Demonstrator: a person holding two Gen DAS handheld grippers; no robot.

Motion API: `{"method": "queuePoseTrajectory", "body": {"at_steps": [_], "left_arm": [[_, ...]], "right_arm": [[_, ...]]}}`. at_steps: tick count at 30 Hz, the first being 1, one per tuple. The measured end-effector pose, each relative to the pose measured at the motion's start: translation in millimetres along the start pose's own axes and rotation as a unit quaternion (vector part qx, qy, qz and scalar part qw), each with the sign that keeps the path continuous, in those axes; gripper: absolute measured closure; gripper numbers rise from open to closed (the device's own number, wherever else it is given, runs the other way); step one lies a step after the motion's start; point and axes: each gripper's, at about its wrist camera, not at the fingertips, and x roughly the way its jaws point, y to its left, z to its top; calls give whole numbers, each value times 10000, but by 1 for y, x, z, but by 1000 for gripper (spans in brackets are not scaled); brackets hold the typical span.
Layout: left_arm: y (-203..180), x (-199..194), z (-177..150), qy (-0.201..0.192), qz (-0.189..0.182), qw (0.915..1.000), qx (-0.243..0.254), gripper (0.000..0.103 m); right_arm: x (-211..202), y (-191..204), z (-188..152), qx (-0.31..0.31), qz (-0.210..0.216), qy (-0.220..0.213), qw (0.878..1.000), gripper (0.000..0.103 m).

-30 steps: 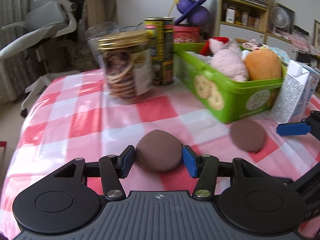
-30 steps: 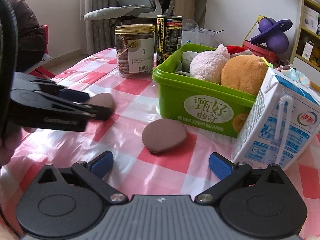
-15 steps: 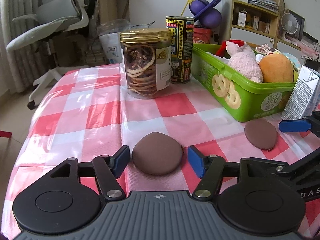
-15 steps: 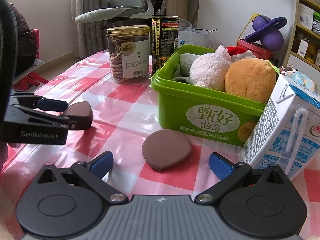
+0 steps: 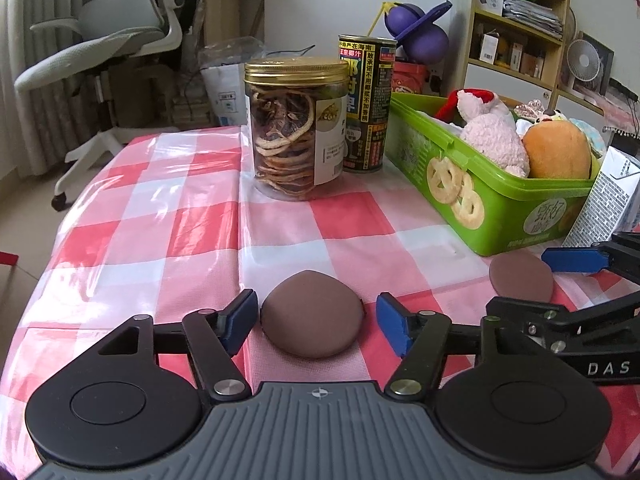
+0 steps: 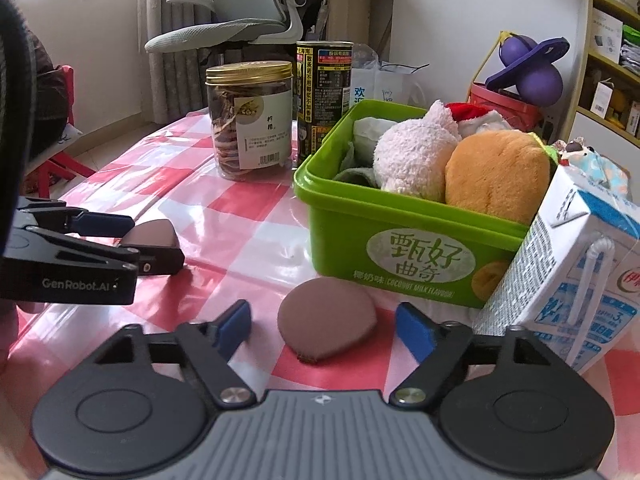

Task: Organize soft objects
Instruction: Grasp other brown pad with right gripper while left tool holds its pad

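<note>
Left gripper (image 5: 312, 318) has let go; its brown puff (image 5: 312, 314) lies loose on the desk (image 5: 160, 240). Right gripper (image 6: 323, 328), open too, has moved around the other puff (image 6: 326, 330) to grab it.

A lived-in home room, shown by a tabletop (image 5: 168, 216) under a red-and-white checked plastic cloth, a grey swivel office chair (image 5: 112, 40), wooden shelves (image 5: 516, 20) crowded with boxes and papers, a small fan (image 5: 584, 66), a purple bounce toy (image 6: 532, 68), and curtains (image 6: 176, 36) beside a window.
</note>
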Motion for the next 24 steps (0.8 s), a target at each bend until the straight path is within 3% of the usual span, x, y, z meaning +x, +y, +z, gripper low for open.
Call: {"method": "queuePoseTrajectory", "body": {"at_steps": [12, 24], "left_arm": [[-3, 1, 2, -14, -53, 10000, 6, 48], [-10, -5, 7, 40, -141, 9999, 68, 54]], "right_arm": [[-3, -2, 2, -27, 26, -36, 10000, 68], [-19, -5, 9, 163, 282, -45, 9995, 71]]}}
